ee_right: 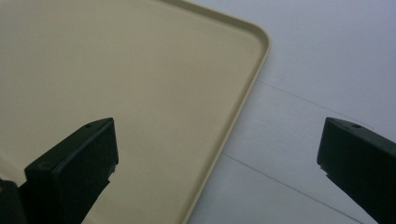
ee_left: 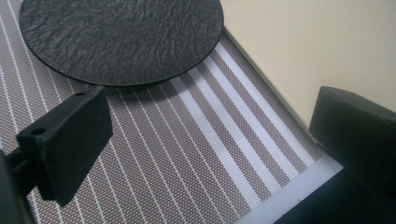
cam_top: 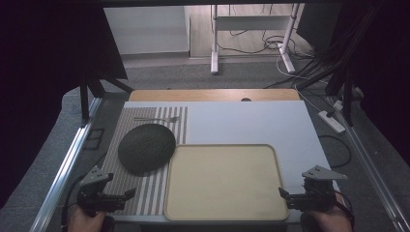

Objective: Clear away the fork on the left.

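1. High view: a white table (cam_top: 251,121) seen from above. A striped placemat (cam_top: 145,191) covers its left part, and a round dark textured plate (cam_top: 146,147) lies on that mat. A metal fork (cam_top: 157,119) lies on the mat just beyond the plate, apart from it. A beige rectangular tray (cam_top: 223,181) with rounded corners sits near the front edge at the middle, its left rim just beside the plate. The left gripper (cam_top: 126,194) is held low at the front left over the mat, pointing right. The right gripper (cam_top: 283,193) is held at the front right, pointing left toward the tray's right rim. A hand shows under each gripper at the bottom edge.

2. Left gripper view: two black jaws stand wide apart with nothing between them. Below them is the striped placemat (ee_left: 187,158). The dark plate (ee_left: 121,37) lies ahead at the top, and the beige tray (ee_left: 308,46) is at the upper right.

3. Right gripper view: two black jaws stand wide apart, holding nothing. One jaw hangs over the tray (ee_right: 140,79), the other over the bare white table (ee_right: 317,70). The tray's raised rim and rounded corner run between them.
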### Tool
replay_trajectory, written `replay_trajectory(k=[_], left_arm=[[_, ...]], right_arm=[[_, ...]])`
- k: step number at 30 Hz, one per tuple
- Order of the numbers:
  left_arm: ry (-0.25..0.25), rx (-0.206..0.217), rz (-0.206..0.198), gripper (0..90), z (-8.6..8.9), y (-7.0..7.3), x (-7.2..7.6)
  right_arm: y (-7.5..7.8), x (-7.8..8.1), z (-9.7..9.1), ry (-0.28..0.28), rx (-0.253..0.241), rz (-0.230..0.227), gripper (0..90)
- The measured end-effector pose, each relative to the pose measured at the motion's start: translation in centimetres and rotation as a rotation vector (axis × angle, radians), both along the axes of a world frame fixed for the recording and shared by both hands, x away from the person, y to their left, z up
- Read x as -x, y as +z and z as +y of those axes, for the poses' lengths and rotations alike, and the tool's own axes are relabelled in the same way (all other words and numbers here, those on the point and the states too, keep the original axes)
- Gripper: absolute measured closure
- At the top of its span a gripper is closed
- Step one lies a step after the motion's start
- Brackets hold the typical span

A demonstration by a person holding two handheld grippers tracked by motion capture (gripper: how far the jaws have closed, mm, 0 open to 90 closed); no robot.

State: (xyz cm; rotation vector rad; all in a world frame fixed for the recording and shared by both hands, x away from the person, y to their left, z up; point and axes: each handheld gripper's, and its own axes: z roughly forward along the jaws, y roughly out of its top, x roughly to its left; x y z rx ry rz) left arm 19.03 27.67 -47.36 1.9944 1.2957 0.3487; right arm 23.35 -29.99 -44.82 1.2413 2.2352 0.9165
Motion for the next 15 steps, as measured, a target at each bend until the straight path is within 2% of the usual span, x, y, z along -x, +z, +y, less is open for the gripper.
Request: replay_trajectory(k=[7, 15], left_arm=[[-0.014, -0.014, 0.028, 0.7, -0.14, -0.09, -0.26], [-0.021, -0.005, 0.038, 1.0, -0.06, -0.12, -0.35]], right_arm=[[-0.01, 0.07, 0.09, 0.014, 0.008, -0.005, 0.0], [-0.04, 0.12, 0.26, 0.033, 0.022, -0.004, 0.0]])
